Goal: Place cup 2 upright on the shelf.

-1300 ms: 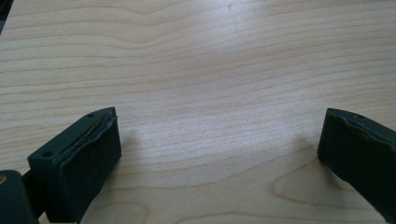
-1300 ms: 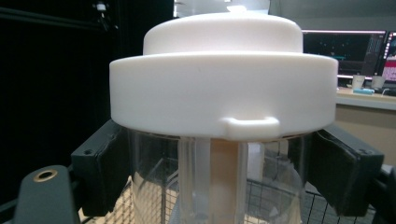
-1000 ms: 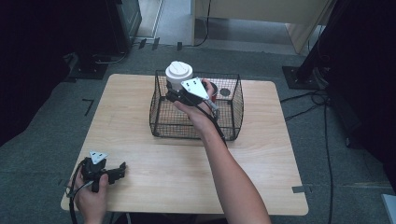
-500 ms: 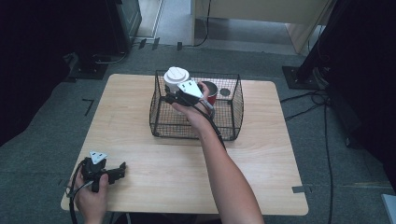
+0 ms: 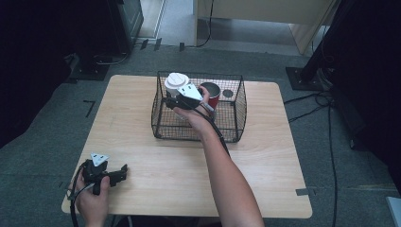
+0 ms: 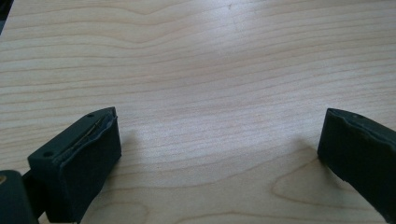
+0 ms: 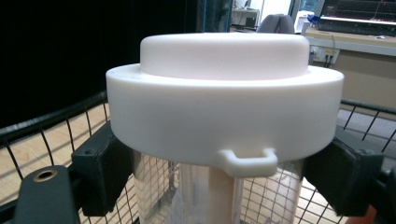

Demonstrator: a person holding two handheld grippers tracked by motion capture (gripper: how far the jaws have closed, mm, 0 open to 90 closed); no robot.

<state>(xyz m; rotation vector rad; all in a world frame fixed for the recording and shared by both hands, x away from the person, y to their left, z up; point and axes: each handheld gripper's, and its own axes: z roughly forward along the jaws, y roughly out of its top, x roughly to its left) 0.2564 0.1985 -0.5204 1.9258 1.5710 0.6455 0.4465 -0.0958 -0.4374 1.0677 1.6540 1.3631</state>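
Note:
A clear container with a wide white lid [image 5: 176, 81] hangs over the back left corner of a black wire basket [image 5: 194, 138]. My right gripper [image 5: 171, 98] is shut on it just under the lid. In the right gripper view the white lid [image 7: 224, 93] is very close, and the pads [image 7: 100, 172] press the clear body from both sides around my right gripper [image 7: 222, 191]. My left gripper [image 5: 120, 172] rests on the wooden table [image 5: 265, 156] near the front left corner. It is open with bare wood between the jaws of my left gripper [image 6: 219, 154].
A red cup [image 5: 211, 94] stands inside the basket at the back, with a small dark disc [image 5: 228, 93] to its right. Dark floor, cables and stands surround the table. The right forearm reaches across the table's middle.
The right gripper and the white-lidded container have shifted slightly left and a little lower over the basket's back left corner. The left gripper has stayed put.

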